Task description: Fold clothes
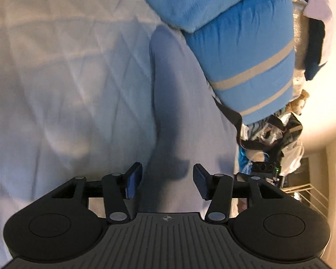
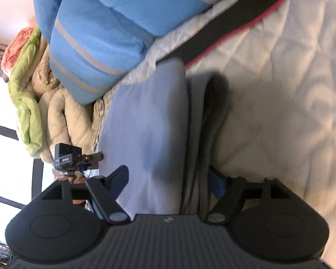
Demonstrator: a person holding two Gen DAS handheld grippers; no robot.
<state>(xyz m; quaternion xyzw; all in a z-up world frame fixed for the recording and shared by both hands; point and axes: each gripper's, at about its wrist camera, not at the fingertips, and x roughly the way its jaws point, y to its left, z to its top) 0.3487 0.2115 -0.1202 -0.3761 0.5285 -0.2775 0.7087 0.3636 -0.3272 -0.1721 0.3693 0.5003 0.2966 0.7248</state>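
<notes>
Nearest, left gripper [image 1: 168, 180] spread over the pale blue garment [image 1: 168, 85], pinching nothing. Right gripper [image 2: 168, 182] spread wide, folded garment [image 2: 150, 121] between its fingers, untouched. Beneath, quilted white bed [image 1: 56, 78]. Farther back, blue striped blanket [image 2: 96, 44].

We see a pale lavender-grey garment [image 2: 145, 121] folded into a long strip. It lies flat on the white quilted bed [image 2: 280, 89].

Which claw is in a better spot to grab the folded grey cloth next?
Probably right: the right gripper stands open with the folded grey cloth between its fingers. The left gripper is open above flatter cloth.
</notes>
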